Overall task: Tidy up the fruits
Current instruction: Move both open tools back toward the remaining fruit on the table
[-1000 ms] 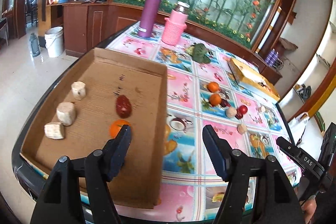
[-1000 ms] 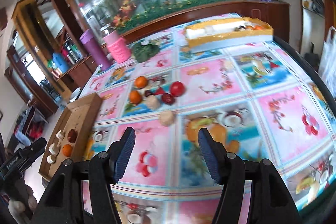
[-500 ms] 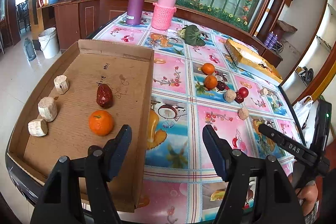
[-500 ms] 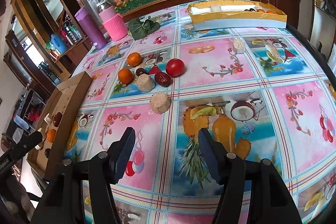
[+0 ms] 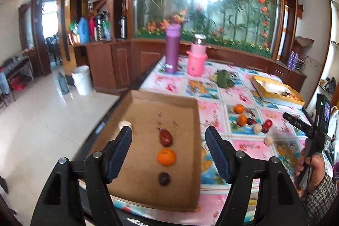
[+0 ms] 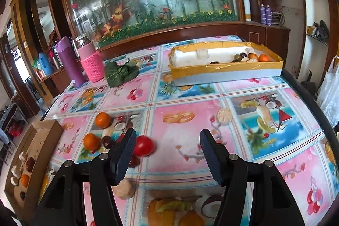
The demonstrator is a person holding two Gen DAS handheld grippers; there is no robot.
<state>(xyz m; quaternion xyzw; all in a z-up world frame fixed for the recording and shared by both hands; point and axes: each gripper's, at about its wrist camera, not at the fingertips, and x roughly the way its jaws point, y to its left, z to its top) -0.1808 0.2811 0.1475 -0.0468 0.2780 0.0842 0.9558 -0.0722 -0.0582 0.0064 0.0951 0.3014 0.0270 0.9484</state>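
Observation:
Over the cardboard tray (image 5: 148, 194) my left gripper (image 5: 168, 132) hangs with its jaws opening and nothing between them. In the tray lie a red date (image 5: 165, 137), an orange (image 5: 166, 157) and a dark plum (image 5: 163, 178). A pale chunk (image 5: 125, 124) peeks out behind the left finger. My right gripper (image 6: 167, 135) stands open and empty low over the tablecloth. A red tomato (image 6: 144, 145) lies just beside its left finger, with two oranges (image 6: 103, 119) and dark dates (image 6: 107, 141) further left. A pale chunk (image 6: 125, 189) sits under that finger.
A yellow-rimmed foam box (image 6: 226, 70) holding several fruits stands at the back right. A purple flask (image 6: 71, 60), a pink-sleeved bottle (image 6: 93, 65) and a green leafy bundle (image 6: 119, 73) stand at the back left. A round pale piece (image 6: 225, 115) lies mid-table. The table's dark edge (image 6: 317, 107) curves on the right.
The left gripper has risen and swung back over the tray, where a dark plum now shows near the orange. The right gripper has advanced across the table up to the tomato.

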